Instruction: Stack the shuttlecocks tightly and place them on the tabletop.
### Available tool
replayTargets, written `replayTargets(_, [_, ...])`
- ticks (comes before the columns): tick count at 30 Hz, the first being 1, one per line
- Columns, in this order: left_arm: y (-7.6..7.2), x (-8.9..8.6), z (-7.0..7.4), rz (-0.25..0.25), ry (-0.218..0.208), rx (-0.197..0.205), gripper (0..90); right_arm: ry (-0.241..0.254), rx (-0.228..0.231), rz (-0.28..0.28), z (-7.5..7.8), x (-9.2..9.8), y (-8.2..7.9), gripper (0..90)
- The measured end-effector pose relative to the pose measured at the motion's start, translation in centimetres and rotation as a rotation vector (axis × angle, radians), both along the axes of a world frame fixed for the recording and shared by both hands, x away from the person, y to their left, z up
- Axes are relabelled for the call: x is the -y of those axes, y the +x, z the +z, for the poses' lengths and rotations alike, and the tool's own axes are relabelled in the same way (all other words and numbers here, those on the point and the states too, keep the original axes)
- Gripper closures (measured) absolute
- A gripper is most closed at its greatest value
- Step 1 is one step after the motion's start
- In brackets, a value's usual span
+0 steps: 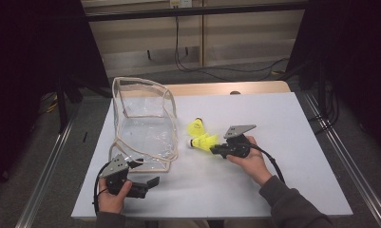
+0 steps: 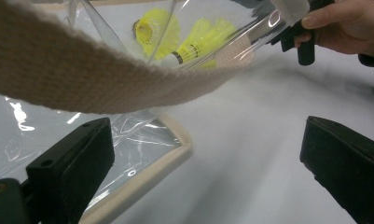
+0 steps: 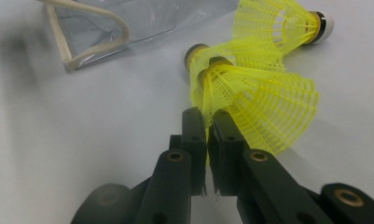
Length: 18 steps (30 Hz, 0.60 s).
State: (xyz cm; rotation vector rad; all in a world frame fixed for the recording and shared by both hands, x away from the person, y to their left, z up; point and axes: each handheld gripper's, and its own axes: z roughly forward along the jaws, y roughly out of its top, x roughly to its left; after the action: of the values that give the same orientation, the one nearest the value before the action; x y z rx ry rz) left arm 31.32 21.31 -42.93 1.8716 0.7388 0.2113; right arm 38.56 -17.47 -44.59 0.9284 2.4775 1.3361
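My right gripper (image 3: 207, 116) is shut on the skirt edge of a yellow plastic shuttlecock (image 3: 264, 107) that lies on the white table (image 1: 283, 156). A second shuttlecock (image 3: 231, 51) lies close against it, and a third (image 3: 287, 23) rests just beyond. In the high view these shuttlecocks (image 1: 203, 141) sit right of a clear plastic bag (image 1: 143, 123) with beige trim, with the right gripper (image 1: 215, 150) at their near side. My left gripper (image 1: 147, 186) stands open at the bag's near corner. Between its wide jaws (image 2: 205, 126) is bare table, and the bag's beige strap (image 2: 82, 79) hangs above.
The bag's mouth stands upright toward the table's far left. A wooden edge (image 1: 216, 88) runs behind the white board. Cables (image 1: 197, 66) lie on the floor beyond it. Metal rails (image 1: 340, 152) flank both sides of the table.
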Motion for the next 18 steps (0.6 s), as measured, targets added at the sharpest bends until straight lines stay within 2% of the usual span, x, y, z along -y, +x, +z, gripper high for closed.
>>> replayTargets(4, [0.00,0.02,-0.01,0.001,-0.001,-0.001,2.9,0.010,0.002,0.005,0.19,-0.16,-0.19,84.0])
replayTargets(12, [0.02,0.06,-0.03,-0.004,-0.004,0.000,2.9,0.000,-0.011,-0.002,-0.06,-0.09,-0.19,80.7])
replayTargets(18, [0.03,0.08,-0.06,-0.003,-0.004,-0.001,2.9,-0.004,-0.011,-0.018,-0.07,0.02,-0.16,74.4])
